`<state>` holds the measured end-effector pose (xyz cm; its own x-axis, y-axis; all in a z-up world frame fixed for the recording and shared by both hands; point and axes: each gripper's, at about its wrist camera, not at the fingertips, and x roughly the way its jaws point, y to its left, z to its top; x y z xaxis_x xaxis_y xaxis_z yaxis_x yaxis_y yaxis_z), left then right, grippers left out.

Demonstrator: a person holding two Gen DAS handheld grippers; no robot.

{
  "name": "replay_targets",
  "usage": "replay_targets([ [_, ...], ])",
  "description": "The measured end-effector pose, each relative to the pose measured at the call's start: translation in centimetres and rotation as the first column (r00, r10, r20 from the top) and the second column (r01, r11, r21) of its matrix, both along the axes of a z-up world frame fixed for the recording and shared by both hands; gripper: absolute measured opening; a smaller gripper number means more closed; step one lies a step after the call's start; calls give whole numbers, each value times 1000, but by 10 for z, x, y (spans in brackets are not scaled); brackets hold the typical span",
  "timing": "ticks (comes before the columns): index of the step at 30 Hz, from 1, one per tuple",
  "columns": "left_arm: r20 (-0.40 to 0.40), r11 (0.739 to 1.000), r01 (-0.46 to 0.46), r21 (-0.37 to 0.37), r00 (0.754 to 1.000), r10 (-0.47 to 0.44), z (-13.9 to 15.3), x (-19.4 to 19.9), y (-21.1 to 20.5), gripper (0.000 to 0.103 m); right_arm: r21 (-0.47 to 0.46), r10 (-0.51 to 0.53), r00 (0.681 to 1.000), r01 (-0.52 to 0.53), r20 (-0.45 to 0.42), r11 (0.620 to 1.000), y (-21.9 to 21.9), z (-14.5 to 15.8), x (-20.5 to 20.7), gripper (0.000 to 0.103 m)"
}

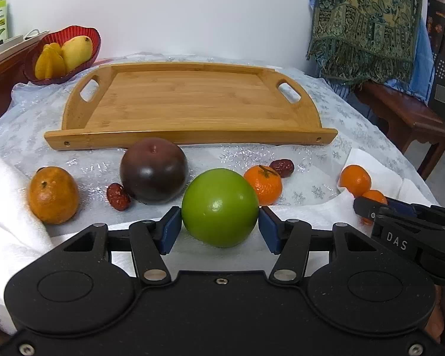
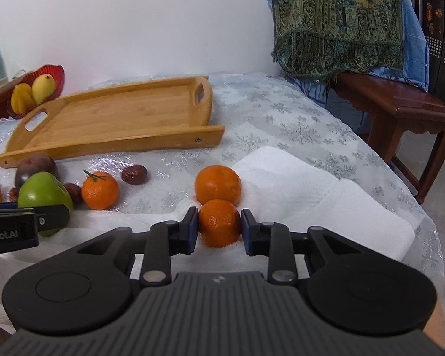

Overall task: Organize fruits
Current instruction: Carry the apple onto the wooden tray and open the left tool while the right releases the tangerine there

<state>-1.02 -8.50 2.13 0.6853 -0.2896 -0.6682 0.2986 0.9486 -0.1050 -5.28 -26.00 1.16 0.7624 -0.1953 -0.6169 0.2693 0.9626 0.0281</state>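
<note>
My left gripper (image 1: pixel 220 218) is shut on a green apple (image 1: pixel 220 207), its blue pads against both sides. My right gripper (image 2: pixel 219 227) is shut on a small orange (image 2: pixel 219 223), with a second orange (image 2: pixel 218 184) just behind it. An empty bamboo tray (image 1: pixel 190 101) lies beyond the fruit. In the left wrist view a dark purple fruit (image 1: pixel 153 169), a large orange (image 1: pixel 52 195), a stemmed mandarin (image 1: pixel 264 184) and two red dates (image 1: pixel 118 197) (image 1: pixel 282 167) lie on the cloth in front of the tray.
A red bowl (image 1: pixel 83 34) with a mango and yellow fruit stands at the back left. Folded white towels (image 2: pixel 305 195) lie at the near left and right. A wooden bench (image 2: pixel 400 109) with a patterned cloth stands to the right of the table.
</note>
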Motion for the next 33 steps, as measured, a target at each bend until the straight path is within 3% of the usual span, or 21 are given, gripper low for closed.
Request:
replay_targets([
  [8, 50, 1000, 1, -22, 999, 1, 23, -8, 11, 54, 26, 42, 996, -44, 78, 999, 1, 21, 1, 34],
  [18, 76, 999, -18, -38, 997, 21, 40, -4, 29, 54, 27, 110, 988, -114, 104, 993, 11, 23, 17, 34],
  [25, 73, 997, -42, -70, 996, 48, 56, 33, 48, 54, 54, 160, 975, -170, 157, 984, 9, 33, 45, 34],
  [33, 37, 992, -89, -84, 995, 93, 66, 107, 69, 54, 28, 205, 960, -214, 192, 976, 9, 47, 109, 34],
])
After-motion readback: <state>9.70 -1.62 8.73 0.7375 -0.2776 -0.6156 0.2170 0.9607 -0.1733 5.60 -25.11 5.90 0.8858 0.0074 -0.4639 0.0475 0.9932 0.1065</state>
